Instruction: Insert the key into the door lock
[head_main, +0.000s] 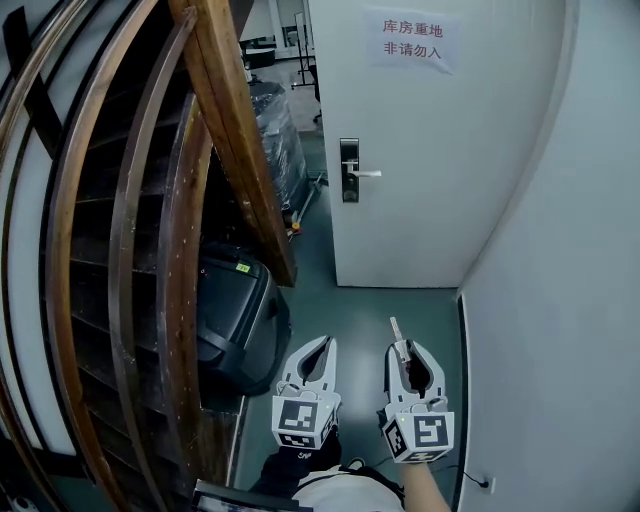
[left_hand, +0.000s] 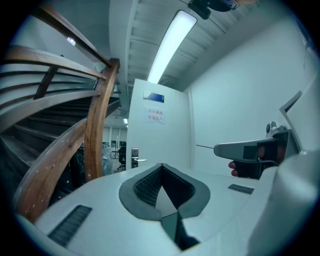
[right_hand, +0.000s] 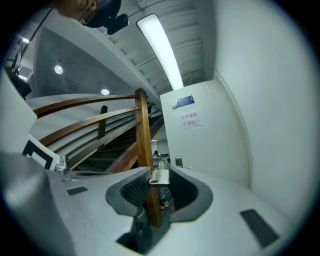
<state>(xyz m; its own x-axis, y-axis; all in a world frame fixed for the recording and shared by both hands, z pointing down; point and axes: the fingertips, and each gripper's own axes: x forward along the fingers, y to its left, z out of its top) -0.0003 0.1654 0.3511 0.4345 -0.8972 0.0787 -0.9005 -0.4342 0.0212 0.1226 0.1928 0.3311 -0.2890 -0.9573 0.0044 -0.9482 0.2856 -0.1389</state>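
Observation:
The white door (head_main: 420, 150) stands ahead, shut, with a dark lock plate (head_main: 349, 170) and a silver lever handle (head_main: 367, 173) at its left edge. My right gripper (head_main: 403, 350) is low and well short of the door, shut on a silver key (head_main: 397, 333) whose blade points forward. In the right gripper view the key's head (right_hand: 160, 176) sits between the jaws, and the lock (right_hand: 178, 162) is small and far. My left gripper (head_main: 322, 345) is beside it on the left, shut and empty. Its own view shows the lock (left_hand: 135, 157) far ahead and the right gripper (left_hand: 250, 150).
A curved wooden stair railing (head_main: 230, 140) fills the left side. A black case (head_main: 235, 310) lies under it on the grey floor. Wrapped goods (head_main: 275, 125) stand beyond. A white wall (head_main: 560, 300) runs close on the right. A paper sign (head_main: 412, 42) hangs on the door.

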